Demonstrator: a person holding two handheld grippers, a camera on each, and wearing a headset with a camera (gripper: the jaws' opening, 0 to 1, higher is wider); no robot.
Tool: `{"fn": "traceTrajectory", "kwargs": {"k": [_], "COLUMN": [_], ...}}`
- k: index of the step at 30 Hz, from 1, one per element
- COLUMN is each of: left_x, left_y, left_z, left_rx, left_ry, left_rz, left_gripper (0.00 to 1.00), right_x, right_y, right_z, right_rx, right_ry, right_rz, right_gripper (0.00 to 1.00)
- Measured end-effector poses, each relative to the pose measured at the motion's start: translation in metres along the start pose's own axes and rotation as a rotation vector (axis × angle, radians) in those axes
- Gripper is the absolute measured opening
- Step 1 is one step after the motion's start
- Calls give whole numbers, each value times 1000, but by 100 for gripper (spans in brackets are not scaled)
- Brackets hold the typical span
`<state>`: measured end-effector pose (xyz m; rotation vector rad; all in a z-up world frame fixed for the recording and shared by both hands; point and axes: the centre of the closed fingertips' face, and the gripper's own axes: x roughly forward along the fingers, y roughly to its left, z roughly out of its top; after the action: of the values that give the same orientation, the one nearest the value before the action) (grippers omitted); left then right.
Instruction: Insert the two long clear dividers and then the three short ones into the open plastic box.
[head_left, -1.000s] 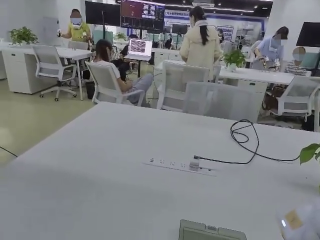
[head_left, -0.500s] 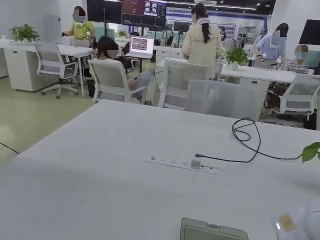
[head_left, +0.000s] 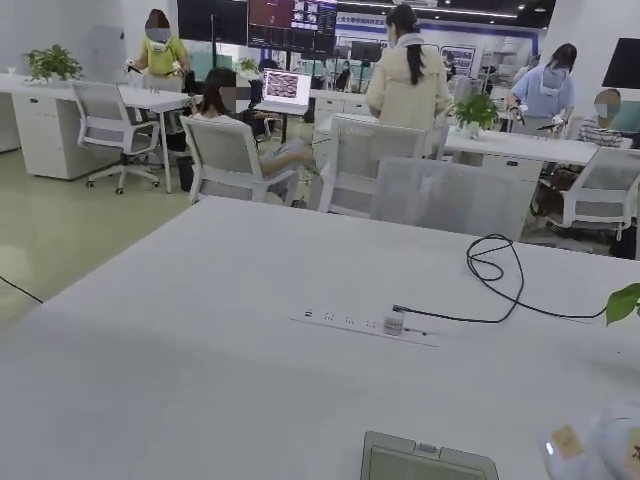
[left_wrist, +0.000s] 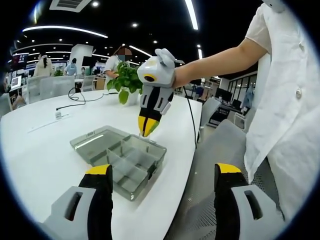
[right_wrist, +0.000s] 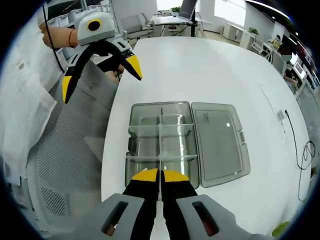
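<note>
The open clear plastic box (right_wrist: 131, 145) lies near the table edge with its lid (right_wrist: 217, 137) folded flat beside it. Clear dividers (right_wrist: 160, 131) stand in it as a grid, one running lengthwise and two across. My right gripper (right_wrist: 160, 174) hangs just above the box's near wall, shut, and I see nothing between its tips. From the left gripper view it (left_wrist: 147, 127) points down over the box (left_wrist: 156, 150). My left gripper (left_wrist: 163, 170) is open wide, off the table edge and apart from the box. The right gripper view shows it (right_wrist: 100, 77) open too.
A power strip (head_left: 365, 325) and a looped black cable (head_left: 495, 270) lie mid-table, and a potted plant (left_wrist: 125, 82) stands behind the box. The box lid's corner (head_left: 425, 462) sits at the head view's bottom edge. A mesh chair (right_wrist: 65, 165) stands beside the table, and people work at far desks.
</note>
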<state>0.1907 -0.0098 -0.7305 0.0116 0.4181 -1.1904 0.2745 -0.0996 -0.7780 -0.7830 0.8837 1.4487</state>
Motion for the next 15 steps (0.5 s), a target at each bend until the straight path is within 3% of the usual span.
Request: {"fn": "traceTrajectory", "kwargs": {"k": [15], "left_x": [0], "left_y": [-1], "left_z": [1], "left_rx": [-6], "left_ry": [-3], "left_rz": [0], "left_gripper": [85], "right_x": [10], "right_y": [1], "right_z": [-3], "right_rx": [-33], "right_ry": [-28], "right_rz": [-27], "right_gripper": [3]}}
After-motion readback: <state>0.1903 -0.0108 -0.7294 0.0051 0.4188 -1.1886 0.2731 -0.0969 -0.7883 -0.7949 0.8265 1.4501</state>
